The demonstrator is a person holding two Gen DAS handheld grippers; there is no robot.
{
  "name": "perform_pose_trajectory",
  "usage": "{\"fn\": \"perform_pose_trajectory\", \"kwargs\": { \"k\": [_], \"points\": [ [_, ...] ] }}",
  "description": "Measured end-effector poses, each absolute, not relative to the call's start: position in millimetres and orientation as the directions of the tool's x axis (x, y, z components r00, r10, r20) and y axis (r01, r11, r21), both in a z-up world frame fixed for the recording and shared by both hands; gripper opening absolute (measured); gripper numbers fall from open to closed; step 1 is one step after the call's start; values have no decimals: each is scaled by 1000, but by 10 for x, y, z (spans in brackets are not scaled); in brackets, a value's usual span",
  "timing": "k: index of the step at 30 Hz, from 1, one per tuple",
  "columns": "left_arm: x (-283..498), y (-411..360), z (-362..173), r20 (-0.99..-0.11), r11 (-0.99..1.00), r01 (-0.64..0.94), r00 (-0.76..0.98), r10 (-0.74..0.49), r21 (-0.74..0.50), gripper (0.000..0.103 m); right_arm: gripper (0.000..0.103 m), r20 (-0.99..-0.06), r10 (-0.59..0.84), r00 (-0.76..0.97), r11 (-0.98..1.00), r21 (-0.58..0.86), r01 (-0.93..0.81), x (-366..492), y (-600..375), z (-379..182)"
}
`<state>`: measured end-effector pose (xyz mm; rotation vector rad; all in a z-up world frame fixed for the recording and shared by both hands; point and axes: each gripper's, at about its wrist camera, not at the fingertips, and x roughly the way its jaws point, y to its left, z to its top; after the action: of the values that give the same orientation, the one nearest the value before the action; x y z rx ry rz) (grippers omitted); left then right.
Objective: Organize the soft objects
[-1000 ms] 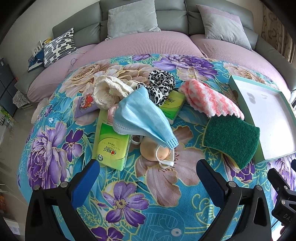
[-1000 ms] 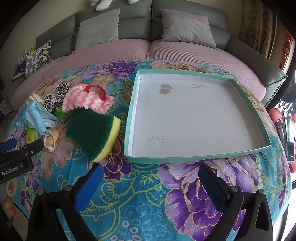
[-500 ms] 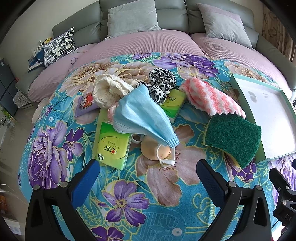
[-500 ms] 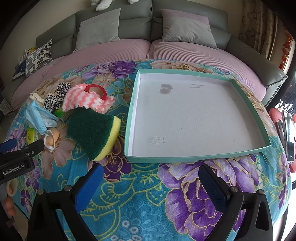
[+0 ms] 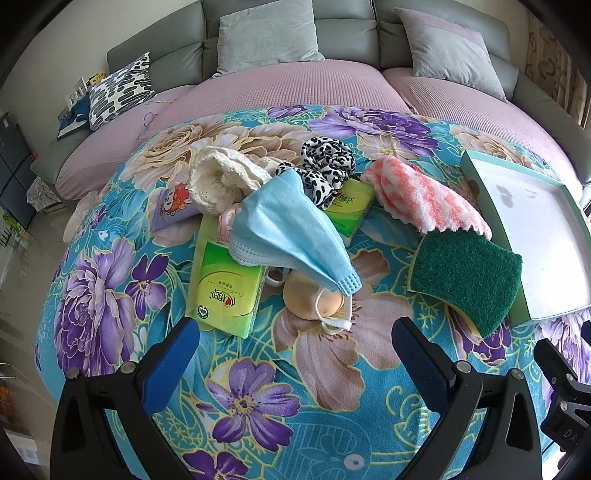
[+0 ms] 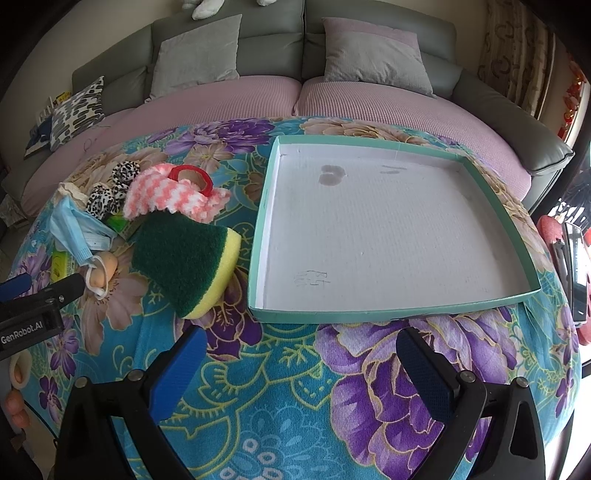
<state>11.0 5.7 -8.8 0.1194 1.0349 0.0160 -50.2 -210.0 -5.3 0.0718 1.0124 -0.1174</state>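
While both tools hover above the floral cloth [image 5: 332,369]:
Left gripper [image 5: 295,343]: fingers spread, empty; face mask [image 5: 288,229] ahead.
Right gripper [image 6: 301,354]: fingers spread, empty; tray [image 6: 391,315] ahead, sponge [image 6: 184,254] ahead-left.

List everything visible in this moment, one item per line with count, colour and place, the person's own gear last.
tray: 1, teal rim, white floor, nothing in it, right side of the floral cloth
sponge: 1, green over yellow, beside the tray's left edge
fuzzy cloth: 1, pink and white, behind the sponge
face mask: 1, light blue, draped over the pile
tissue packs: 2, green, under the mask
beige puff: 1, in front of the mask
leopard scrunchie: black and white, pile's back
knit item: cream, left back
cushions: grey, on the sofa
left claw: 1, blue pads, open
right claw: 1, blue pads, open
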Motion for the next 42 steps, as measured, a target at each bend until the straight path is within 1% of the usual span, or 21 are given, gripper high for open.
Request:
{"fn": "perform_pose_trajectory", "kwargs": {
  "k": [15,23,31,34,35,37,38,39,41,42],
  "points": [
    [115,129,-69,-858,996,28,512,54,79,103,103,-853,-82,515,992,-22,122,-491,-2032,-68],
    [140,388,14,-843,998,-46,534,57,39,103,103,-822,-56,567,996,-7,89,-366,-1918,179],
    [298,516,199,-827,997,-63,562,-5,-49,103,103,-790,-18,613,999,13,46,-40,-1729,438],
    [432,509,203,-834,995,-67,551,-21,-69,102,103,-785,-21,619,999,5,40,63,-1684,484],
    [479,496,186,-841,995,-72,541,-16,-65,100,103,-786,-21,618,999,4,38,91,-1679,488],
    [552,479,149,-851,995,-78,526,-7,-57,91,103,-789,-21,614,999,0,35,148,-1677,484],
    [592,467,120,-859,995,-80,511,-3,-51,83,103,-791,-21,611,999,-1,34,171,-1679,475],
    [619,454,97,-867,996,-81,498,1,-46,77,103,-795,-20,607,999,-1,32,196,-1679,464],
    [679,431,54,-882,995,-83,471,-4,-48,74,103,-799,-13,601,1000,3,26,227,-1679,437],
    [702,422,46,-886,995,-83,464,-12,-57,71,103,-803,-9,597,1000,6,22,233,-1680,416]
  ]
}}
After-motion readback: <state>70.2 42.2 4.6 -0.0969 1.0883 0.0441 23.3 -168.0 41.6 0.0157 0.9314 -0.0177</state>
